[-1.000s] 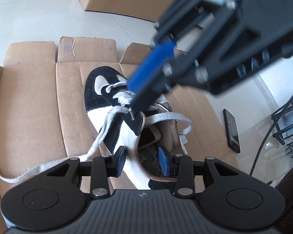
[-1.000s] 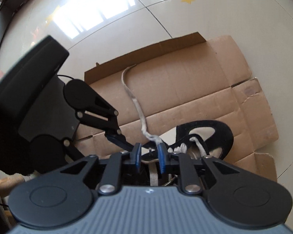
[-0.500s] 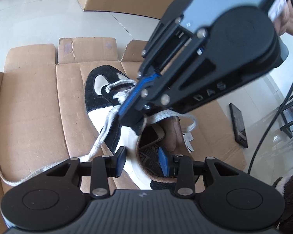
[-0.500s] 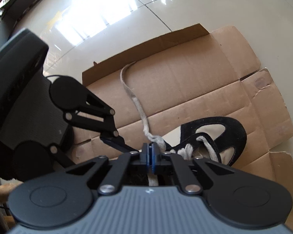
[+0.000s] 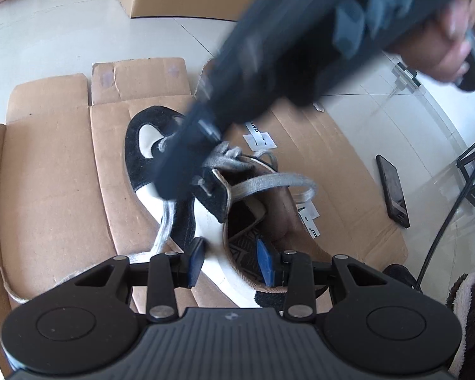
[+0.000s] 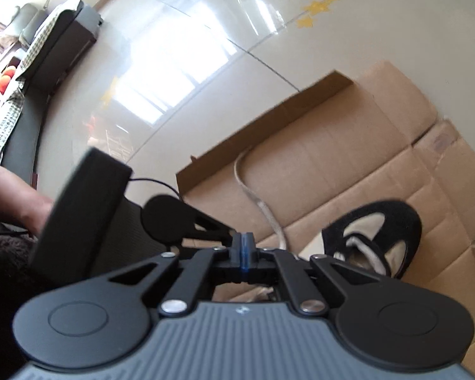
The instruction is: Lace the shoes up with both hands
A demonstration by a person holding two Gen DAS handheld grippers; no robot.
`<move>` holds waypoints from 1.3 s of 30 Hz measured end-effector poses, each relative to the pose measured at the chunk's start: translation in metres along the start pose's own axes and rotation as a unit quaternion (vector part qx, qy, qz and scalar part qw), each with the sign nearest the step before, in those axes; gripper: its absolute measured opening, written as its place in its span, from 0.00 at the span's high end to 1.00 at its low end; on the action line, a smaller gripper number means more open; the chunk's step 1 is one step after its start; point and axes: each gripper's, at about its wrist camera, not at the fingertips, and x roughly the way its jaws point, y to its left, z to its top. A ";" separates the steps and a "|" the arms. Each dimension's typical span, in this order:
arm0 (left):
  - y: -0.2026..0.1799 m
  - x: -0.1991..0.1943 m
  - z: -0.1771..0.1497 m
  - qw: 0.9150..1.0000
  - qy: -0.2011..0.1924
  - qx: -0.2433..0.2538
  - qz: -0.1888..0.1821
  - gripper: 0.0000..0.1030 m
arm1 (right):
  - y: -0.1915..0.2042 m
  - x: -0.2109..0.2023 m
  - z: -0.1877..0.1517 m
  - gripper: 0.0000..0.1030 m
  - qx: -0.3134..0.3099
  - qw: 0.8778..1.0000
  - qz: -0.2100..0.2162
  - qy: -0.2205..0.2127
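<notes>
Shoe (image 5: 186, 209), black and white, lies on flattened cardboard (image 5: 47, 164) spread over a pale tiled floor, toe pointing away from the left camera and heel opening towards it. Its long axis runs almost straight along the left tongs' (image 5: 229, 261) line of sight.

The left tongs are partly open, blue pads standing either side of the shoe's near collar. Whether the pads touch the rim cannot be told from here; nothing is plainly gripped.

The right tongs (image 6: 243, 250) come in from the upper right of the left view as a blurred dark shape, held by a person's hand (image 5: 449, 44), with the tip down at the eyelet rows in the middle of the shoe. In their own view the blue pads are pressed fully together. A grey lace (image 5: 269, 183) crosses the shoe's mouth just beside that tip, but blur hides whether any of it is pinched between the pads.

A second lace end (image 6: 256, 196) trails off the shoe's left side across the cardboard, well away from both tongs.

Of the two, the right tongs are nearer the eyelets; the left sits at the heel, placed to steady the shoe. The next pull probably runs along the shoe, towards the heel.
</notes>
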 end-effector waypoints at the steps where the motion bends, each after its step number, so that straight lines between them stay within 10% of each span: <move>1: 0.000 0.000 0.000 1.000 0.000 0.000 0.000 0.64 | 0.000 -0.001 0.004 1.00 -0.009 1.000 -0.009 0.001; 6: 0.006 -0.004 0.000 1.000 -0.003 -0.028 -0.005 0.64 | -0.003 -0.005 0.000 0.78 -0.051 0.997 -0.058 0.030; 15: 0.006 -0.009 0.010 0.999 -0.027 -0.020 0.015 0.63 | 0.001 0.019 -0.032 0.75 -0.082 0.993 -0.045 0.073; 18: 0.007 -0.005 0.008 0.999 -0.027 -0.016 0.022 0.63 | 0.001 0.032 -0.035 0.97 -0.104 0.990 -0.057 0.077; 30: -0.009 0.003 -0.004 0.992 -0.050 0.107 0.047 0.63 | -0.010 0.015 -0.004 1.00 -0.001 0.999 0.051 0.011; 35: -0.012 0.003 -0.004 0.991 -0.047 0.114 0.051 0.62 | 0.009 0.001 0.024 1.00 -0.074 0.997 0.017 -0.006; 39: -0.014 -0.003 -0.008 0.993 -0.050 0.092 0.046 0.62 | 0.006 0.001 0.014 0.77 -0.104 0.994 -0.035 0.018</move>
